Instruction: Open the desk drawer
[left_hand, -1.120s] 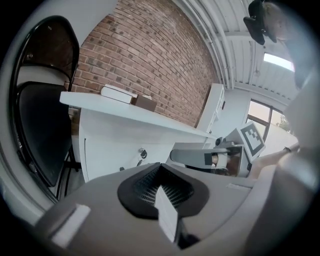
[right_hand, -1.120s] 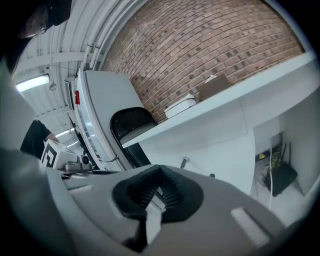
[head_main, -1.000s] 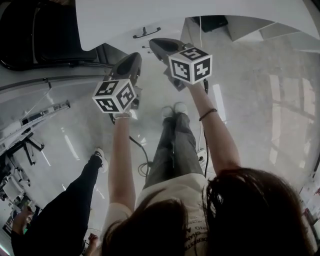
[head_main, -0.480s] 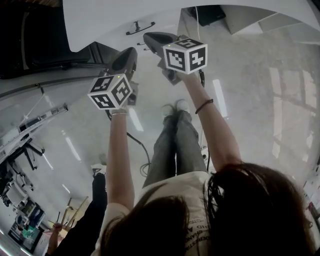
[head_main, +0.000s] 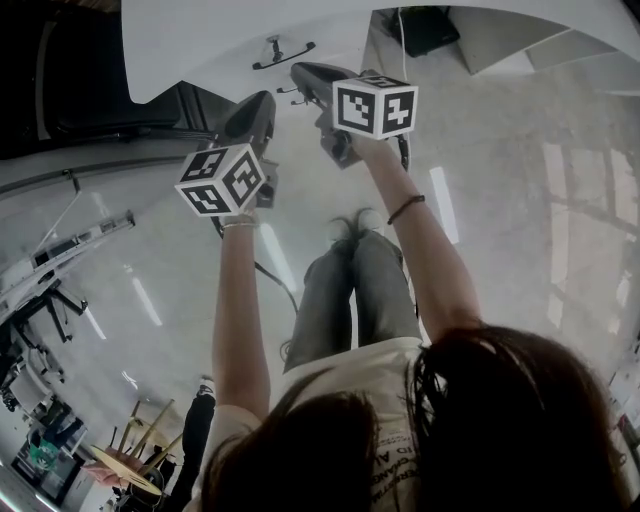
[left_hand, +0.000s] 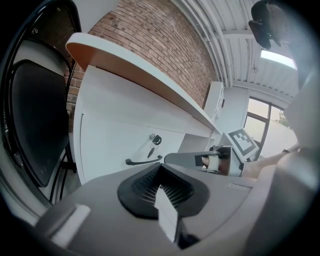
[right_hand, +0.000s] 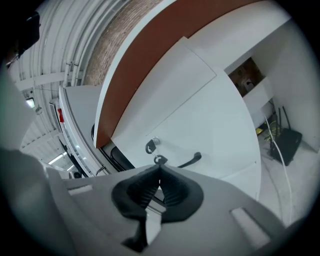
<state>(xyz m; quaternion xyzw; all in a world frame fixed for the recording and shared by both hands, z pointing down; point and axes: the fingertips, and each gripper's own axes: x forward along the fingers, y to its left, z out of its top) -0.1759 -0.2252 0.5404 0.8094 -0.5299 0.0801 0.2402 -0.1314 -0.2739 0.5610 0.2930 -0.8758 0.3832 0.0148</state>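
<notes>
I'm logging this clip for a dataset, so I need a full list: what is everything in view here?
desk: one, white with a brown-edged top, ahead of the person
drawer handle: one, black, on the desk's front
key in lock: one, dark metal, above the handle
chair: one, black, left of the desk
brick wall: one, red-brown, behind the desk
box with cables: one, black, on the floor right of the desk
floor: glossy grey, underfoot
marker cubes: two, black and white, one on each tool
left tool: grey, jaws together, empty, short of the desk
right tool: grey, jaws together, empty, pointed at the lock
arms: two, bare, stretched forward
</notes>
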